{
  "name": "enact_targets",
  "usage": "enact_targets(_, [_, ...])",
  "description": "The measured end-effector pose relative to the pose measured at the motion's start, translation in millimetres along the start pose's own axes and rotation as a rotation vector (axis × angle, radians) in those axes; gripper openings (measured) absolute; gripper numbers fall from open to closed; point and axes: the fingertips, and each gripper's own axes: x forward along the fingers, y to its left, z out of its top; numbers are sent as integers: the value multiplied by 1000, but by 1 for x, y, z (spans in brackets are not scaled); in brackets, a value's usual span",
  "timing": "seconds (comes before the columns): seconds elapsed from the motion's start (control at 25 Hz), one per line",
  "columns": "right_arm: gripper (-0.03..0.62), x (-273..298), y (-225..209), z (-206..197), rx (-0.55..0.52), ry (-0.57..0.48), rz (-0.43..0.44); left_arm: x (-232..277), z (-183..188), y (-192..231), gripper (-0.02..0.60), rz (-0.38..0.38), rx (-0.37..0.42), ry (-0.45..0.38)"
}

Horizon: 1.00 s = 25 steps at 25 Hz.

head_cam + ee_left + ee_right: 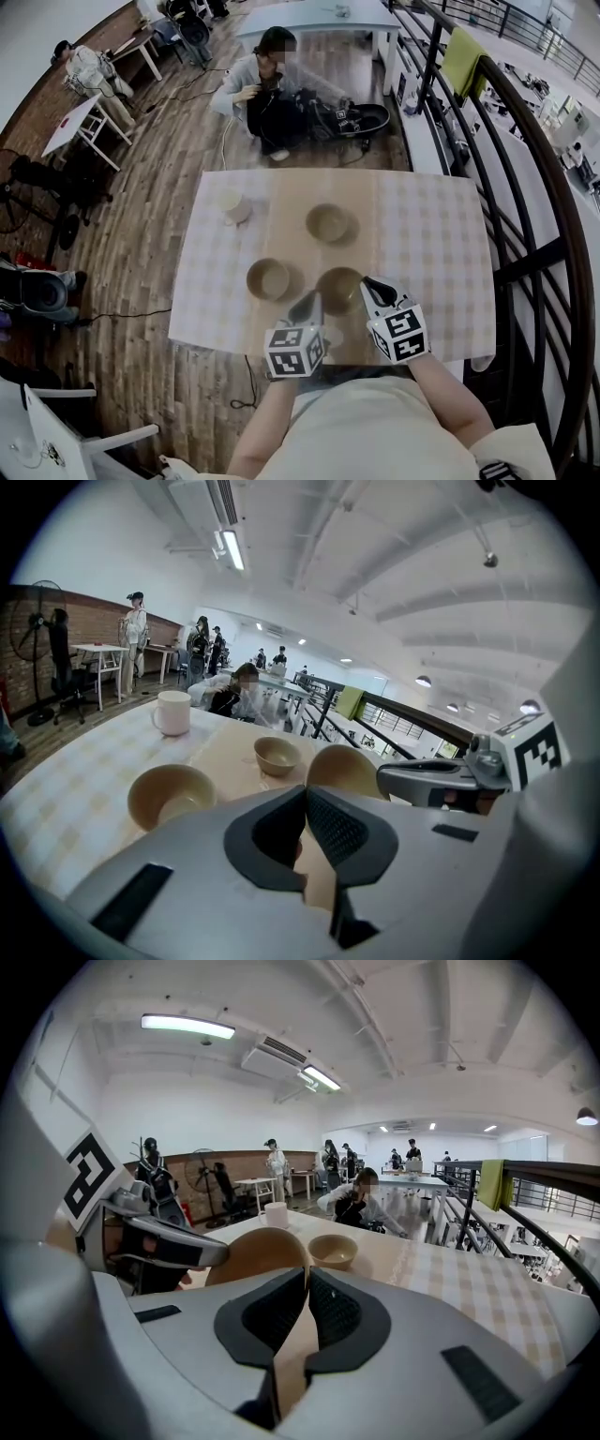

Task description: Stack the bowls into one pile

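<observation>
Three tan bowls are on or over the checked table (431,253). The nearest bowl (340,281) (345,764) (255,1251) is held between both grippers. My left gripper (313,302) (304,794) is shut on its left rim, and my right gripper (368,285) (307,1274) is shut on its right rim. A second bowl (269,278) (171,794) stands just left of the held one. The third bowl (329,223) (277,754) (333,1250) sits farther back, near the middle.
A white cup (232,206) (173,712) (276,1214) stands at the table's far left. A person (267,89) sits on the floor beyond the table. A dark railing (525,187) runs along the right side. Wooden floor lies to the left.
</observation>
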Motion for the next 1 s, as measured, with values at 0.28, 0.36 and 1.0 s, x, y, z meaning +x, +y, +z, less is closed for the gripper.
enact_targets(0.28, [14,38,30,29,6,-3,3,-8,28,49,9,1,5,6])
enact_targets(0.36, [14,46,43,34,6,-6,4,-14,31,63,9,0,7,9])
enact_targets(1.0, [14,104,102,56,5,7,-2,-29,47,147,9,-4,16,50])
